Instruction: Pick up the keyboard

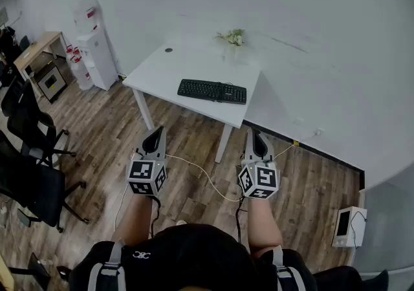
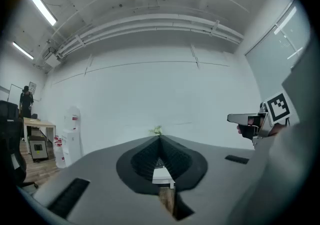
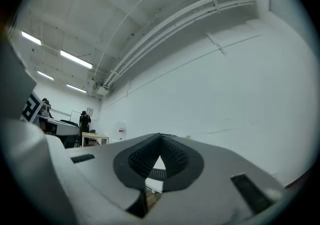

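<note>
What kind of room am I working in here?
Most likely an office or lab workspace: a white rectangular desk carrying a black computer keyboard, black office chairs on the wood-plank floor, and a white water dispenser nearby.
</note>
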Motion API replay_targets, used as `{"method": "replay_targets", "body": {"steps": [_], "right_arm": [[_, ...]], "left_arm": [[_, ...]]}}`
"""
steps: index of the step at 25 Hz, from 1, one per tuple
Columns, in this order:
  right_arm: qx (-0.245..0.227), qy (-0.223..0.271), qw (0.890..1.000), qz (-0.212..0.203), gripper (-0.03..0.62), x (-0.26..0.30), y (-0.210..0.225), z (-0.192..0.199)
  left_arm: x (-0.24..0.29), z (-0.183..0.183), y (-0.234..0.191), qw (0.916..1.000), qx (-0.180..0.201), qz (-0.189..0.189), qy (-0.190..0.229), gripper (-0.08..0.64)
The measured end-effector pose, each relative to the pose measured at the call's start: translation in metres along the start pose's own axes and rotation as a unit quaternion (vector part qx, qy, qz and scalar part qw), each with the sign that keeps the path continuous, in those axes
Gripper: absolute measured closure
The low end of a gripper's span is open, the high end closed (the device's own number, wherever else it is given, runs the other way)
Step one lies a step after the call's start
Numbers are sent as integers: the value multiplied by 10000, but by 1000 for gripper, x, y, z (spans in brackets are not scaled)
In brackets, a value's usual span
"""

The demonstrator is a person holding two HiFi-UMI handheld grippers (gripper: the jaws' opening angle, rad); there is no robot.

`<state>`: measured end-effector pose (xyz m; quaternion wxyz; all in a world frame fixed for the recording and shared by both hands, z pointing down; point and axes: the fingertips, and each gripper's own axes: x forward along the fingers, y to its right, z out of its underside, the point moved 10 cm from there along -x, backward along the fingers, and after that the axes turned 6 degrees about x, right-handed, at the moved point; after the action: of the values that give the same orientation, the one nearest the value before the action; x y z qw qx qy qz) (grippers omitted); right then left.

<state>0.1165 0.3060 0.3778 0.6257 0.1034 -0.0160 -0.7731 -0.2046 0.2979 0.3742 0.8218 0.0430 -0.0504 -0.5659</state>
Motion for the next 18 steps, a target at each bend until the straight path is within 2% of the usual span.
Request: {"method": "replay_targets", "body": {"steps": [10, 18], "right_arm": [[7, -17, 10000, 75, 588, 1, -5, 2], [36, 18, 10000, 41, 588, 18, -27, 8]], "left_arm": [[-2, 4, -4, 10000, -59, -10, 76, 549], [-3, 10, -31, 9999, -72, -52, 116, 549]]}}
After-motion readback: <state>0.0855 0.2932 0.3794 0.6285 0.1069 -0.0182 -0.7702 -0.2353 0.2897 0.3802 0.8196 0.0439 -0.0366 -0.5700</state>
